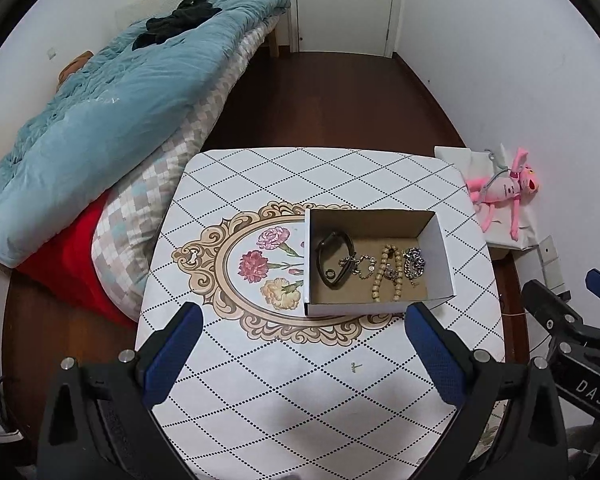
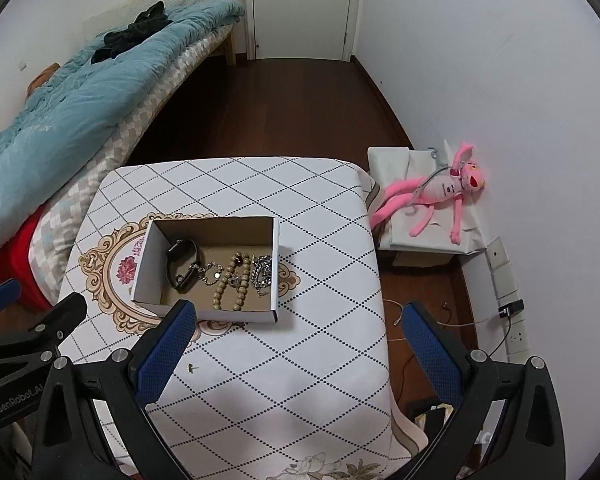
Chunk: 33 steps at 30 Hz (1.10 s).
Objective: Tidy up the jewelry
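The table (image 2: pixel 300 360) surface lay bare between both wide-spread grippers and the open-topped box (image 2: pixel 204 312), save one small earring (image 2: pixel 191 367) lying apart on the cloth. The box's upright walls barred sideways entry; access stood from above only. Inside, the black band (image 2: pixel 182 264), bead bracelet (image 2: pixel 236 280) and chains (image 2: pixel 262 272) crowded the floor.

Your left gripper (image 1: pixel 302 322) and right gripper (image 2: pixel 296 320) have black frames, blue textured pads, silver screws, white lettering.
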Tool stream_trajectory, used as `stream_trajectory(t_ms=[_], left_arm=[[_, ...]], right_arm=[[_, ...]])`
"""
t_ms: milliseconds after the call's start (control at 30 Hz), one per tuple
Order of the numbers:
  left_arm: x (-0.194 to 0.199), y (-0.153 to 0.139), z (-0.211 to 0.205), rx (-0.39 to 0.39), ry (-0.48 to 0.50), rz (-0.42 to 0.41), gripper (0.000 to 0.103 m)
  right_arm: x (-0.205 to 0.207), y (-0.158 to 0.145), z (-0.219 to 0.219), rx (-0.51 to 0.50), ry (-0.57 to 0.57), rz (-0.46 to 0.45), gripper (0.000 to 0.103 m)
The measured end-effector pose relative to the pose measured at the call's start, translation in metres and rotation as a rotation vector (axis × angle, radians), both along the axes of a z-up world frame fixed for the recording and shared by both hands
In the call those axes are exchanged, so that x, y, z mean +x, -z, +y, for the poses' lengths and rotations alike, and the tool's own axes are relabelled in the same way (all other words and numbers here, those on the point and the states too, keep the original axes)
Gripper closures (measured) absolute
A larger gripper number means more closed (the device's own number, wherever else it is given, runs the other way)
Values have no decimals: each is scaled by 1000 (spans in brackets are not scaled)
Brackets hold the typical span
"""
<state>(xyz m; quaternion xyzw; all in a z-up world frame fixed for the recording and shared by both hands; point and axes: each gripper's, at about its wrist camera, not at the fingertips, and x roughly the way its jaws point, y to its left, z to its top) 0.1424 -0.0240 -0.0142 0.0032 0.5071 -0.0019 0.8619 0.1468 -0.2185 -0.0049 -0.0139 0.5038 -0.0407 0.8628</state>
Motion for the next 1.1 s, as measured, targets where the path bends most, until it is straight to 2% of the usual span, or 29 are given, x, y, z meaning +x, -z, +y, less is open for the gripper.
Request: stream_trajectory(t_ms=[1100], left_arm=[[-1,5,7,7,3,-8,0]], right_arm=[[-2,3,1,5,-8,15,0]])
